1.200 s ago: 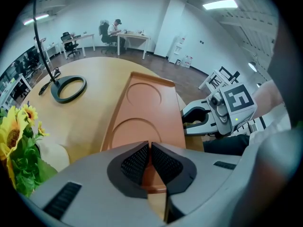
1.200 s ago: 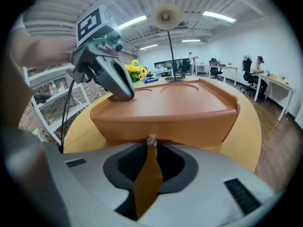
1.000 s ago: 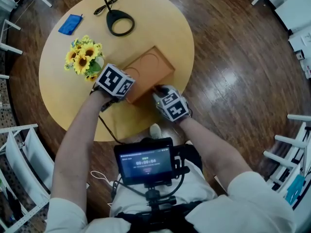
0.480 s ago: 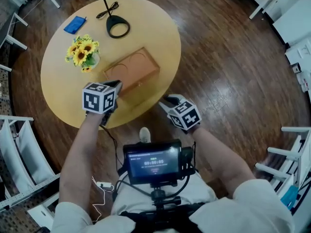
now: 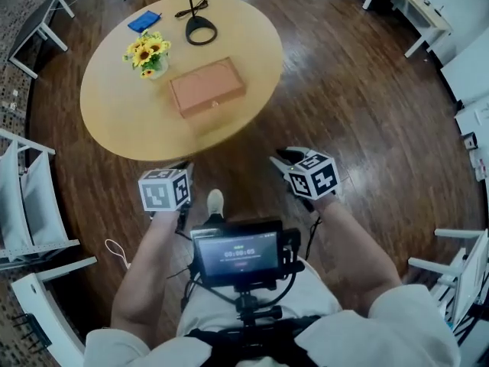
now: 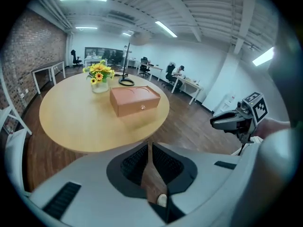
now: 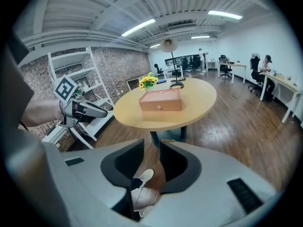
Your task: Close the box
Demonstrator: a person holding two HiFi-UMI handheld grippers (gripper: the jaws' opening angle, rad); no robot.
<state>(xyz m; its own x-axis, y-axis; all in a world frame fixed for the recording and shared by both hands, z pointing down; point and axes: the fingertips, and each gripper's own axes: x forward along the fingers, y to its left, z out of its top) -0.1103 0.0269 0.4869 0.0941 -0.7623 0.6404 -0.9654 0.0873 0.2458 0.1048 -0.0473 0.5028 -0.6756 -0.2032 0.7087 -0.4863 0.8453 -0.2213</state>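
Blue item (image 5: 144, 21) beyond box (image 5: 207, 87): too small to identify.

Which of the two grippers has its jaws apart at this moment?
The right gripper: its jaws stand apart, with only a shoe and floor seen through the gap. The left gripper has its jaws pressed together, holding nothing.

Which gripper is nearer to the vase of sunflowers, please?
Left. The left gripper is just off the table edge, in line with the sunflowers; the right gripper is farther right, over the floor.
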